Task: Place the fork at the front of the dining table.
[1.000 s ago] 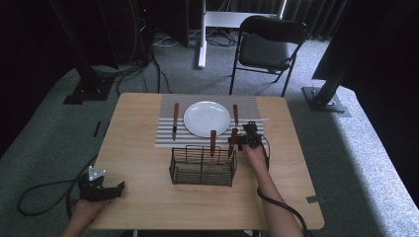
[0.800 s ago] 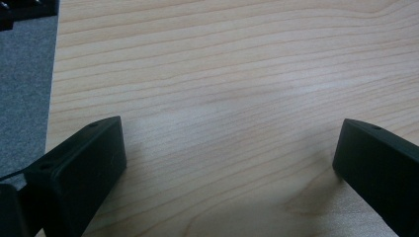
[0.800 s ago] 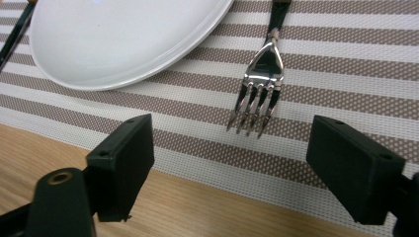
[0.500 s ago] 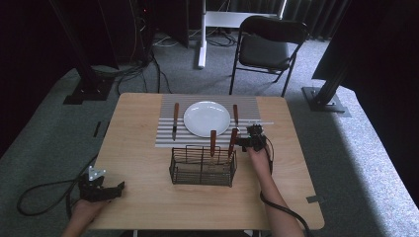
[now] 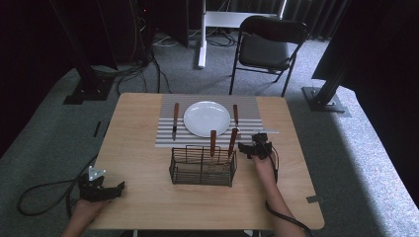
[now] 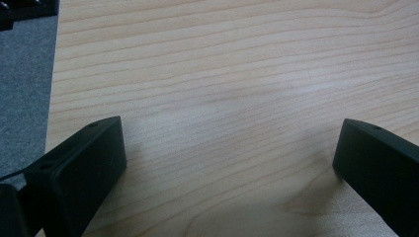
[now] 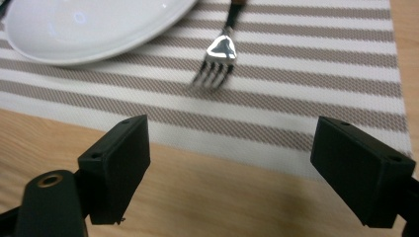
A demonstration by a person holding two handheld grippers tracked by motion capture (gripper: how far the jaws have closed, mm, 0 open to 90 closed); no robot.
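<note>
A wooden desk (image 5: 148, 197) holds a striped mat (image 5: 249, 111) with a white plate (image 5: 207, 118) on it. A knife (image 5: 175, 120) lies left of the plate and a fork (image 5: 235, 114) lies right of it. In front stands a wire basket (image 5: 202, 168) with two wooden handles sticking up. The right tool (image 5: 245, 147) is just right of the basket, jaws apart. The left tool (image 5: 118, 187) rests near the desk's front left corner.

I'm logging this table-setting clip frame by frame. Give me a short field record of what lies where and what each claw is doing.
Mat: striped placemat at the table's far side
Plate: white plate on the mat
Fork: fork on the mat beside the plate
Knife: knife on the mat at the plate's other side
Basket: wire basket holding two wooden-handled utensils
Right claw: jaws just opened, nothing between them, near the fork
Left claw: open over bare table
</note>
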